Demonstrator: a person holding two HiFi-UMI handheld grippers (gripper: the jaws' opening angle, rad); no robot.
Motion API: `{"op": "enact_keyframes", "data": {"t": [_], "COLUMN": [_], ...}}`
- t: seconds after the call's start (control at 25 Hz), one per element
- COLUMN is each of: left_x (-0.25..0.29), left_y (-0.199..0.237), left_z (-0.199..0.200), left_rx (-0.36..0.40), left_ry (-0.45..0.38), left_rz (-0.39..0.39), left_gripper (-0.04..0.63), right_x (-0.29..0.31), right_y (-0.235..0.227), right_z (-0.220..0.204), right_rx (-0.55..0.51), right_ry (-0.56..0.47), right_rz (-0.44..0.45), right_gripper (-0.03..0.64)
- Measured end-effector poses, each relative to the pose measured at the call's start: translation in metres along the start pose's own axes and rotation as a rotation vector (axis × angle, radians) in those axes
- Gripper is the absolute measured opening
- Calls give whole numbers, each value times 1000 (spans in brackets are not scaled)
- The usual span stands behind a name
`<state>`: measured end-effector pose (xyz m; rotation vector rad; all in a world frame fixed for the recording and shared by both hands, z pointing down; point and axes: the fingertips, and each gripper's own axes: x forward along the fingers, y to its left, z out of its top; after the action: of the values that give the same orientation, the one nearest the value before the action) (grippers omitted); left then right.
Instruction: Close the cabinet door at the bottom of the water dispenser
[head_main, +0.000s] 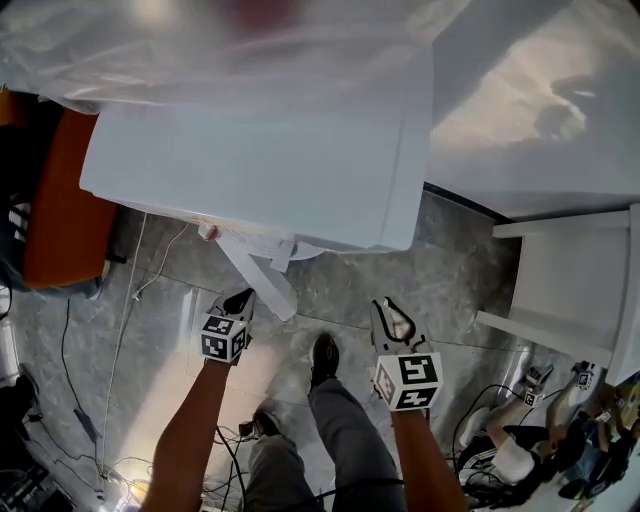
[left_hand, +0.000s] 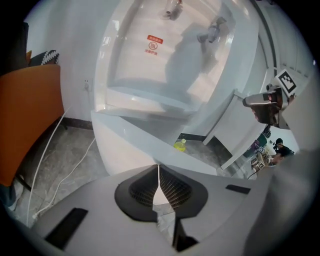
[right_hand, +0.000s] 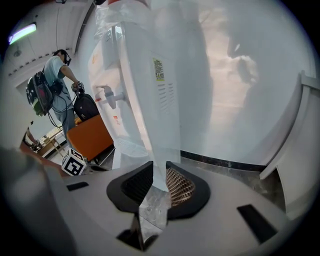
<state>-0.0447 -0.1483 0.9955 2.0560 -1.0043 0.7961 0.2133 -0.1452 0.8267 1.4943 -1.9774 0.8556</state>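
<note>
Your left gripper (left_hand: 158, 168), jaws together and empty, sits by the cabinet door (left_hand: 131, 145). If you push near its edge, it may skid off. Your right gripper (right_hand: 158, 172), slightly parted, holds nothing.

left hand-held gripper (left_hand: 158, 170): jaws together, angled down | right hand-held gripper (right_hand: 159, 172): jaws slightly apart, angled down

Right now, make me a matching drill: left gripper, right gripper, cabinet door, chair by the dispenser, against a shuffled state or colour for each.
1. left gripper
2. right gripper
3. cabinet door
4. chair

a. orange
b. jaws apart
c. swung open
d. jaws together

Pairs: 1-d, 2-b, 3-c, 4-a
</note>
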Motion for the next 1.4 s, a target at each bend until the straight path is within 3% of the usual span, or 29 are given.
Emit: {"op": "enact_keyframes", "data": {"t": [0.48, 0.96, 1.4], "left_x": [42, 70, 62], "left_y": [-20, -25, -28], "left_z": [48, 90, 89], "left_rx": [-3, -9, -43], "left_ry": [-70, -128, -136], "left_rz": [-28, -4, 14], "left_gripper": [23, 23, 20], "right_x": [2, 6, 5], "right_y": [-30, -45, -45], "right_z": [8, 11, 19], "right_rx": [19, 33, 32], "right_ry": [-6, -5, -23], "right_rz": [-42, -55, -44], "right_gripper": [95, 92, 91]}}
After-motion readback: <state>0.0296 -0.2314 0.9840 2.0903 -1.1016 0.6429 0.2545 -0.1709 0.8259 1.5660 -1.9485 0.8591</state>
